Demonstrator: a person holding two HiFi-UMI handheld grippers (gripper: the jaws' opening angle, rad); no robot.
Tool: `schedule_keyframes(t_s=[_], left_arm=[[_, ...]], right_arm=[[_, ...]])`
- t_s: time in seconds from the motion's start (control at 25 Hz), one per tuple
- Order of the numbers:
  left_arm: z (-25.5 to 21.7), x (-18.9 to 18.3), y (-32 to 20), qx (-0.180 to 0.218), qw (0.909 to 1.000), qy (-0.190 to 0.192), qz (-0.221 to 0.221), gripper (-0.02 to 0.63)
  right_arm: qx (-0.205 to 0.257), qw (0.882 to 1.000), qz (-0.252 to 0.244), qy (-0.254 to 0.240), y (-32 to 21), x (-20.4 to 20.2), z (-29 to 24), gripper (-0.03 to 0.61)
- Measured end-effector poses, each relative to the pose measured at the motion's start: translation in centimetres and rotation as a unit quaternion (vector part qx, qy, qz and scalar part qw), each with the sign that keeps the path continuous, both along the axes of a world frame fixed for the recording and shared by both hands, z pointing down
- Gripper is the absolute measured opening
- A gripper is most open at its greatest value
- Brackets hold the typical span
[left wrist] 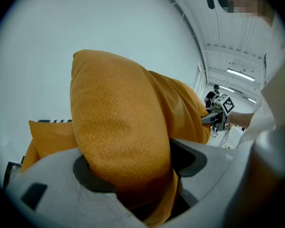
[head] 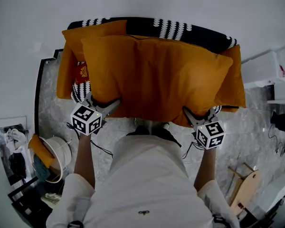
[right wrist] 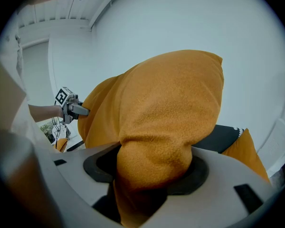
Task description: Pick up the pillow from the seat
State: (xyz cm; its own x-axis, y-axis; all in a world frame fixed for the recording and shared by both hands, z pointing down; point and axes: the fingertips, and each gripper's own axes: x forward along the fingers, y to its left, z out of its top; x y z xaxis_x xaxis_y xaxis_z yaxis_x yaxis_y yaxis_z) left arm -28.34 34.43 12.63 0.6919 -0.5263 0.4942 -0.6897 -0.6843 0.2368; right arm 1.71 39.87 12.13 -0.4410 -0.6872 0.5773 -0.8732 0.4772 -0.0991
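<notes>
A big orange pillow (head: 156, 75) hangs in front of me, held by its near edge at both lower corners. My left gripper (head: 107, 106) is shut on the left corner; in the left gripper view the fabric (left wrist: 118, 127) is bunched tight between the jaws of that gripper (left wrist: 133, 170). My right gripper (head: 192, 115) is shut on the right corner, and the right gripper view shows the pillow (right wrist: 166, 113) squeezed in its jaws (right wrist: 152, 175). Behind the pillow stands the seat (head: 180, 30), black with a white pattern, mostly hidden.
A second orange cushion (head: 69, 65) leans at the seat's left and another (head: 235, 80) at its right. A white round bin (head: 57, 153) sits on the marble floor at lower left, a wooden piece (head: 244, 186) at lower right, white furniture (head: 266, 68) at the right.
</notes>
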Motion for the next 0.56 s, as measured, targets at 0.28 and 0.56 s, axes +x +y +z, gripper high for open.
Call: schedule_keyframes(t_s=[0.28, 0.56], left_arm=[[0.1, -0.3, 0.4, 0.000, 1.0000, 0.000, -0.001, 0.344], [0.5, -0.4, 1.3, -0.009, 0.9999, -0.004, 0.000, 0.344]], right_arm=[[-0.001, 1.000, -0.003, 0.001, 0.3, -0.3, 0.1, 0.261], [-0.007, 1.000, -0.003, 0.000, 1.3, -0.4, 0.5, 0.261]])
